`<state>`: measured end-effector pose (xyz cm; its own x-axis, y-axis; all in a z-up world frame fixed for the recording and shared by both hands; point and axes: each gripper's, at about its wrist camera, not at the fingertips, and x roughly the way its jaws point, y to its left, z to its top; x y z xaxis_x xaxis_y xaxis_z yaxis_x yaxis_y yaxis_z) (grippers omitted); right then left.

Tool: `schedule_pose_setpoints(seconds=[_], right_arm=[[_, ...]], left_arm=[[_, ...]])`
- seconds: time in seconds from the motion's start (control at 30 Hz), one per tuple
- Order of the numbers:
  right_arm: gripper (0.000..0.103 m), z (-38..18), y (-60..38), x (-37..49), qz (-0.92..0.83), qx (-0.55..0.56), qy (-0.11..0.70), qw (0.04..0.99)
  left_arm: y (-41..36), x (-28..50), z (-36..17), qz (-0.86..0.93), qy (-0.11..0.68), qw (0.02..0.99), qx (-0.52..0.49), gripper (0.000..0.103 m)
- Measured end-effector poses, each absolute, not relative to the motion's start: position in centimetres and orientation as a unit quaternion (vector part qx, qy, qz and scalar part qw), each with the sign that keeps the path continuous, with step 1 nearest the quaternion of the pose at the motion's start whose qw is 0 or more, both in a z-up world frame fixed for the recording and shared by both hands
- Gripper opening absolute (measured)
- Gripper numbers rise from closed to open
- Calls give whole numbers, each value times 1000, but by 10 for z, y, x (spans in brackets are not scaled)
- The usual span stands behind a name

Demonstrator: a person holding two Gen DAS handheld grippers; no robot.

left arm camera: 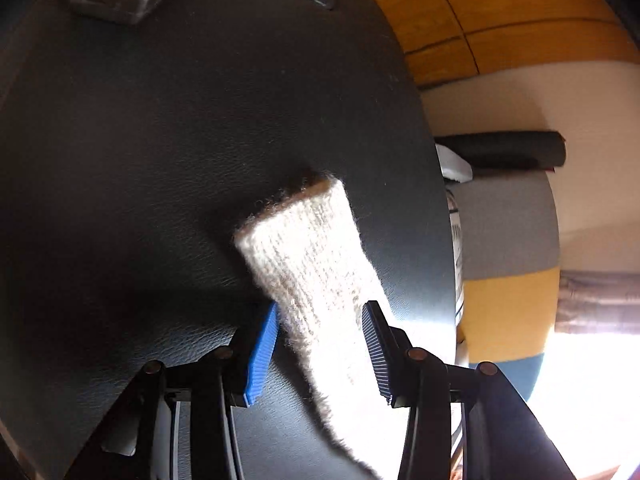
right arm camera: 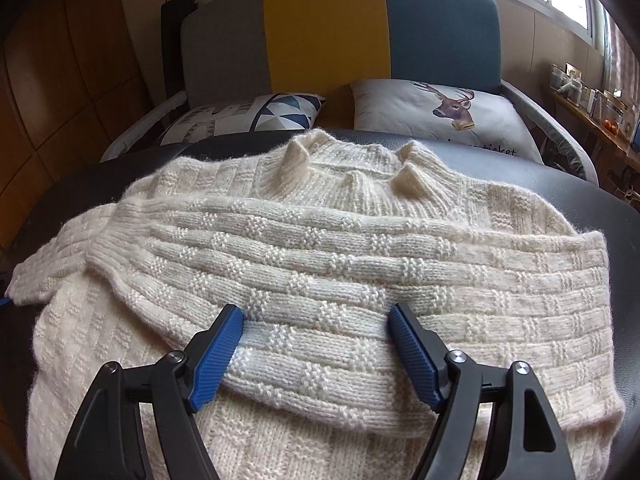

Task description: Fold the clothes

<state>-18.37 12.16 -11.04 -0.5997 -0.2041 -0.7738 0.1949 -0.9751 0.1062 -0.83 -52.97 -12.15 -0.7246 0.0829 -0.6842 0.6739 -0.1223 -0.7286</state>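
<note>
A cream knitted sweater lies flat on a black leather surface, collar at the far side. One sleeve is folded across its chest, and the other sleeve trails off to the left. My right gripper hovers open just above the folded sleeve, its blue pads spread wide. In the left wrist view a ribbed sleeve cuff lies on the black surface. My left gripper is open, its fingers on either side of the sleeve just behind the cuff.
Behind the surface stands a sofa with a grey, yellow and blue back, holding a triangle-pattern pillow and a deer pillow. A cluttered wooden shelf runs along the right under the window. A dark flat object lies on the surface's far end.
</note>
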Motion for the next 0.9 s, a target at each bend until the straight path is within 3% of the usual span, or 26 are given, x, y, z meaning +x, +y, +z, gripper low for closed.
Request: schedule_pose_setpoints(seconds=[0.13, 0.23, 0.27, 0.53, 0.7, 0.9], right_arm=[[78, -110, 123, -184, -895, 432, -9, 114], [79, -110, 124, -183, -895, 431, -12, 116], [79, -110, 124, -183, -895, 431, -13, 117], [81, -111, 124, -184, -894, 431, -18, 123], [83, -110, 121, -186, -892, 435, -11, 120], [83, -100, 142, -178, -893, 427, -58, 129]], left_arm=[[-530, -8, -124, -664, 653, 221, 291, 37], [-528, -8, -125, -661, 653, 233, 287, 11], [-527, -9, -126, -661, 652, 237, 286, 9], [-507, -12, -107, -697, 624, 214, 281, 7], [-454, -43, -64, -739, 598, 118, 288, 6], [-342, -95, -15, -777, 542, -16, 321, 6]])
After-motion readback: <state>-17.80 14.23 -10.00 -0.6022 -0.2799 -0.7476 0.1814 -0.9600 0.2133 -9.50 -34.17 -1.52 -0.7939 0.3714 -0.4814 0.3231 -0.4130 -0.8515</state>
